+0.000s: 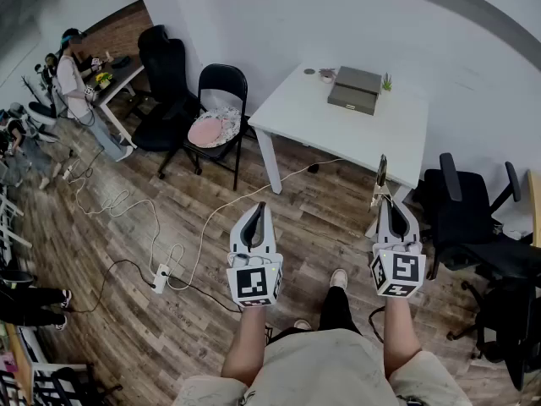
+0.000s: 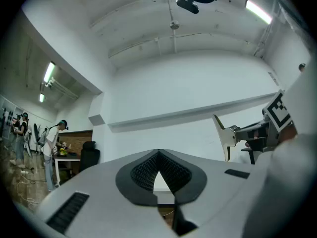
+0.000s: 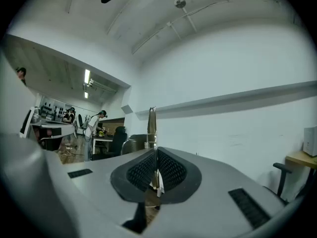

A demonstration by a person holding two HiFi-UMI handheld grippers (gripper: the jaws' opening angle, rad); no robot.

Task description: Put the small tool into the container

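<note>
A thin flat metal tool [image 1: 382,176] stands up between the jaws of my right gripper [image 1: 385,203], which is shut on it. In the right gripper view the tool's blade [image 3: 152,125] rises from the closed pads of the right gripper [image 3: 156,155]. From the left gripper view the tool [image 2: 221,134] shows at the right. My left gripper [image 1: 258,210] is shut with nothing in it, its pads meeting at the tip [image 2: 158,155]. A grey box-like container [image 1: 355,90] lies on the white table [image 1: 313,117], well ahead of both grippers, which hang over the wooden floor.
A black folding chair with a pink cushion [image 1: 218,125] stands left of the table. A black office chair [image 1: 473,214] is at the right. Cables and a power strip [image 1: 161,277] lie on the floor at the left. People stand by a desk [image 1: 76,79] far left.
</note>
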